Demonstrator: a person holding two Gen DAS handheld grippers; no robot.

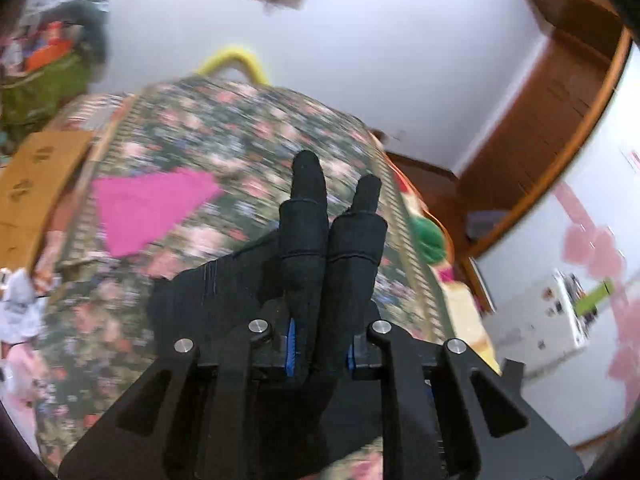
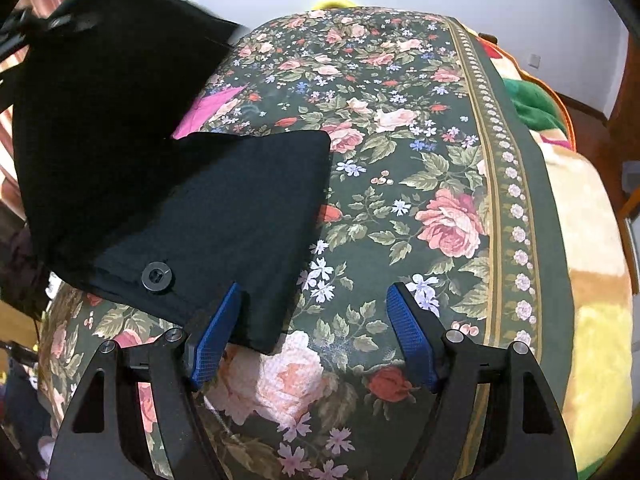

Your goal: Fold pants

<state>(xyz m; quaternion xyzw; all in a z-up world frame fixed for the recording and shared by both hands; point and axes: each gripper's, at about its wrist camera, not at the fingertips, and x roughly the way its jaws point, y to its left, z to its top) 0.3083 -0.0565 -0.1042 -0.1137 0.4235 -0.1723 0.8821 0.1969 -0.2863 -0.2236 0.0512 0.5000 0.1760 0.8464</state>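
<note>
Gripping black pants point(image 1: 304, 248) between nearly closed jaws, the left gripper point(image 1: 320, 344) holds cloth draped over its fingers above the floral bed point(image 1: 224, 128). In the right view the pants point(image 2: 224, 216) lie partly folded on the bedspread, one end lifted at upper left. The right gripper point(image 2: 316, 332) is released, jaws wide, its left pad point(image 2: 214, 340) resting at the pants' near edge by a button point(image 2: 157, 276). A pink cloth point(image 1: 148, 208) lies beyond.
</note>
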